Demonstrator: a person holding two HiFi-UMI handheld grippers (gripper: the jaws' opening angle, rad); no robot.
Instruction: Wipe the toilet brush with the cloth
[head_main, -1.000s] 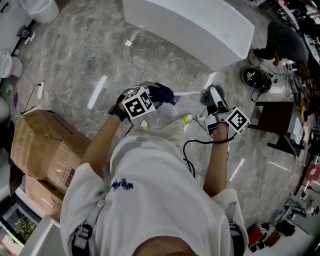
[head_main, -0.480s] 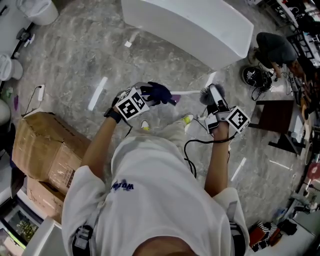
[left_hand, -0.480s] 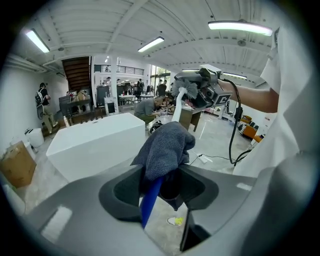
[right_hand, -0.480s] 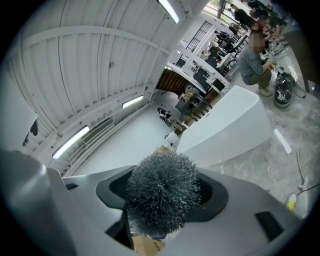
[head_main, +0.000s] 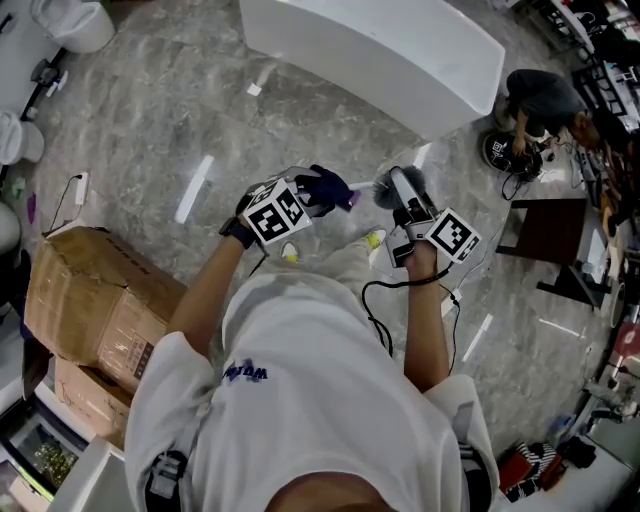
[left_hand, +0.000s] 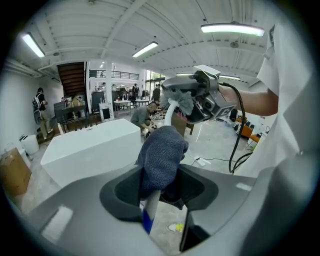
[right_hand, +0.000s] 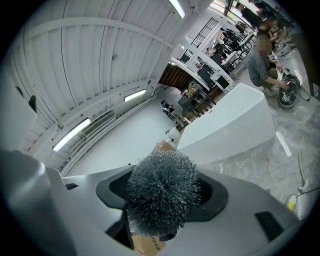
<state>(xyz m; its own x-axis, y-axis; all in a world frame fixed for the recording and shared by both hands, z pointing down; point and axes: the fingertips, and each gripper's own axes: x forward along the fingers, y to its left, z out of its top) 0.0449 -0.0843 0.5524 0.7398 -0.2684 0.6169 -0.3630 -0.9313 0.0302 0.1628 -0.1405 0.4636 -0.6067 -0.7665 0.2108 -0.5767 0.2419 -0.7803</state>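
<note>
Left gripper (head_main: 312, 195): jaws just closing on our soft cloth (left_hand: 162, 150).
Right gripper (head_main: 398, 190): clamps toilet brush (right_hand: 161, 192) at springy head.
Hold: we'd take the stiff handle (head_main: 362, 185).

In the head view, the right gripper (head_main: 402, 195) has slid left toward the left gripper (head_main: 305, 198), carrying the brush's bristle head (head_main: 383, 191) with it. The bristles now sit nearer the cloth (head_main: 325, 188), and less of the white handle (head_main: 360, 186) shows between them than a second ago. The left gripper drifted left half a second ago and has come back to roughly where it started; its jaws have just been closing a little, with the cloth between them. At the upper right, a crouching person (head_main: 535, 95) has shifted left and now bends lower.
</note>
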